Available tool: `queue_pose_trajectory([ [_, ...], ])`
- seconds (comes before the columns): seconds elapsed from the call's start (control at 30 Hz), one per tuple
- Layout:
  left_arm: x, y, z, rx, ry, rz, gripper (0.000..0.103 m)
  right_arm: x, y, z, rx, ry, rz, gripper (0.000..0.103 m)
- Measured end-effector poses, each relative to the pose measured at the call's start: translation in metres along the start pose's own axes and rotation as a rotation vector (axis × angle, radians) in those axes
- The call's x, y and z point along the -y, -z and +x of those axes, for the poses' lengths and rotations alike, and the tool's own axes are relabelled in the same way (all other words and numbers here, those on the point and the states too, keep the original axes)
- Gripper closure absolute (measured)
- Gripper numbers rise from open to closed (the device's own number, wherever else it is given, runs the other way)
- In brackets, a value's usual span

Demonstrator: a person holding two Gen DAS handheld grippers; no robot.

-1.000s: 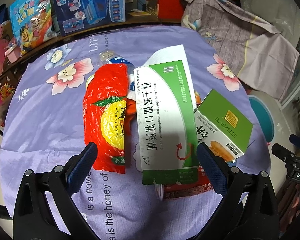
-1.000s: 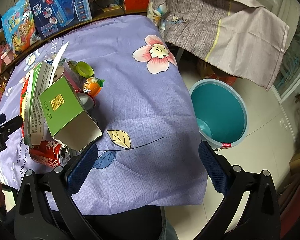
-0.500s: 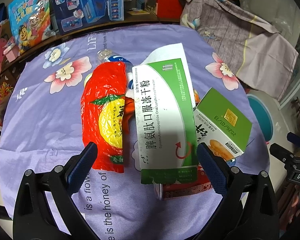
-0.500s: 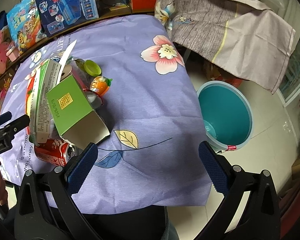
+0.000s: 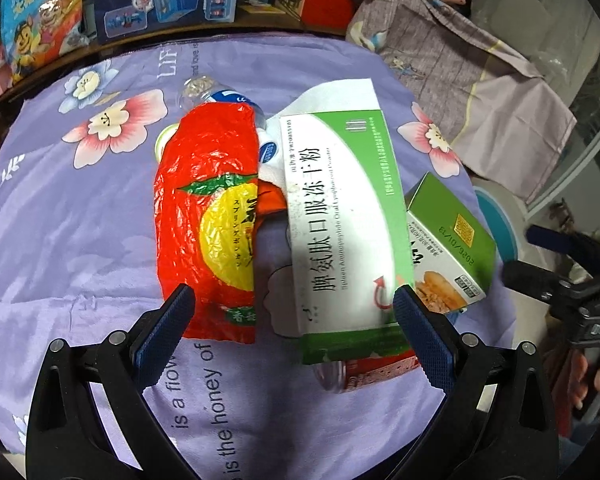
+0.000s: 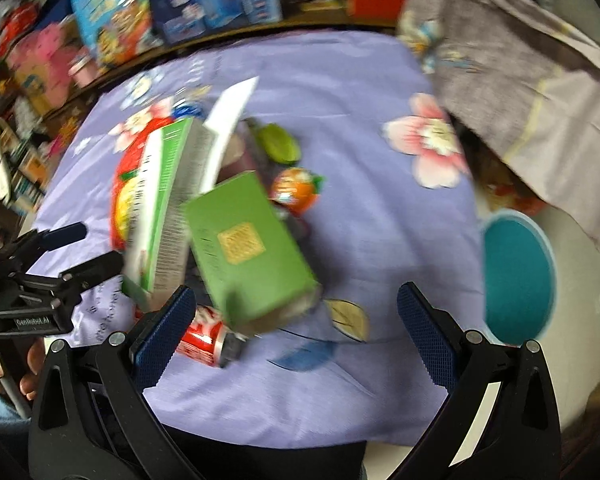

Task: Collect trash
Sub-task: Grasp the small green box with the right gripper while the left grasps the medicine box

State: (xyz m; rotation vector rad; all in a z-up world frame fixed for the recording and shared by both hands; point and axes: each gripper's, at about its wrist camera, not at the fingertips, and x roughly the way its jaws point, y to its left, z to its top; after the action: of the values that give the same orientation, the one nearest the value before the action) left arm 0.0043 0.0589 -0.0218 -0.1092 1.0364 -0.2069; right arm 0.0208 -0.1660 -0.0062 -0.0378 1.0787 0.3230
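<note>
Step in hand, as I judge it: the approach, with nothing picked yet. The trash lies heaped mid-counter (image 5: 80,240): a red bag (image 5: 208,216), a long box (image 5: 343,220) propped over a can (image 5: 363,372), and a small green box (image 6: 248,248). Both the left gripper (image 5: 294,320) and right gripper (image 6: 296,320) hang above it, fingers apart and empty. Next, one should probably close on a box edge and carry it to the teal bin (image 6: 515,276) on the floor beside the counter. What the bin holds I cannot tell; it looks empty.

Even indoor light; right view motion-blurred, left sharp, fisheye-bent edges.
</note>
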Motion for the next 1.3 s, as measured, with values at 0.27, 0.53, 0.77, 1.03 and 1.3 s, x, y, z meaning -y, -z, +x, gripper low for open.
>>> queue_pose_trajectory([
  [0.27,-0.011,-0.001,-0.001,-0.023,0.066,0.012,0.004,-0.024,-0.027,0.045,-0.134,-0.022,-0.116,0.006],
  [0.53,0.002,-0.006,0.002,-0.044,0.104,0.051,0.004,-0.021,-0.026,0.054,-0.149,-0.054,-0.114,0.037],
  [0.77,0.036,-0.019,0.020,-0.076,0.098,0.130,0.004,0.016,-0.024,0.042,-0.117,-0.050,0.007,0.039],
  [1.03,0.034,-0.035,0.058,-0.132,0.029,0.091,0.004,0.038,-0.014,0.046,-0.137,-0.082,0.056,0.038],
  [1.3,0.030,-0.032,0.057,-0.112,0.041,0.066,0.028,0.038,-0.017,0.071,-0.181,-0.111,0.069,0.036],
])
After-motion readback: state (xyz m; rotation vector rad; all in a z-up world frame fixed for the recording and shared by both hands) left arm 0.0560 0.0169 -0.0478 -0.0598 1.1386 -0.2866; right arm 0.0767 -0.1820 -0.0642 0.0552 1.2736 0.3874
